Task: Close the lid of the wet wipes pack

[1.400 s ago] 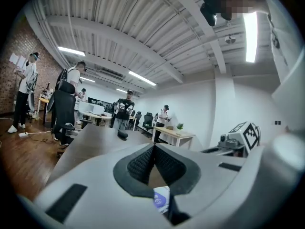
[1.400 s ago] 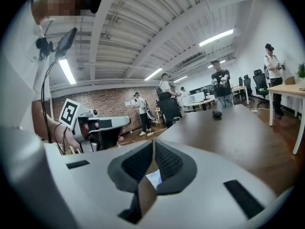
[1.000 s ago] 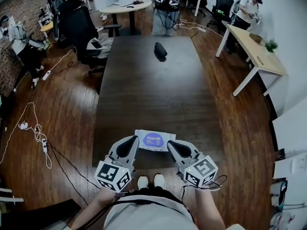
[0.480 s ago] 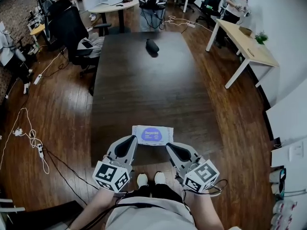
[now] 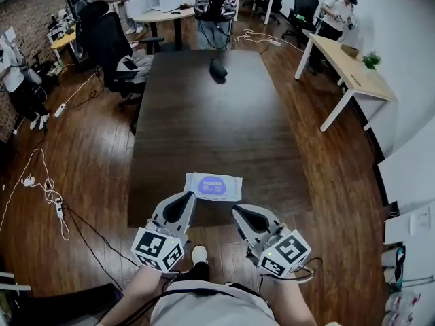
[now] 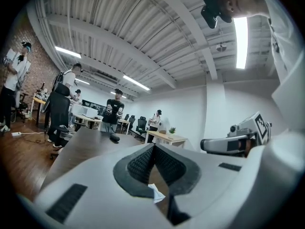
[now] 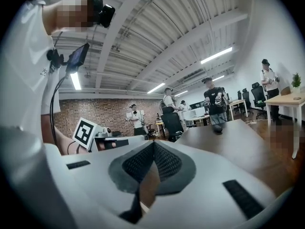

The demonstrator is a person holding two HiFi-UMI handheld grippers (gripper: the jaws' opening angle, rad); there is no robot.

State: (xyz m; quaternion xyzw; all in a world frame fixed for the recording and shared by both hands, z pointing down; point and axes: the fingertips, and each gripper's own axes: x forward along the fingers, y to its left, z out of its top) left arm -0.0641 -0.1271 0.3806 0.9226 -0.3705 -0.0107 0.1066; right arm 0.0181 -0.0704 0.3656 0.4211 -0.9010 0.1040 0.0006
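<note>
Over the near edge of the long dark wooden table (image 5: 204,114), your left gripper (image 5: 185,198) and right gripper (image 5: 238,212) each hold their jaws pressed together on nothing. Just beyond their tips, the flat white wet wipes pack (image 5: 213,186) with a blue oval label lies on the tabletop.
</note>
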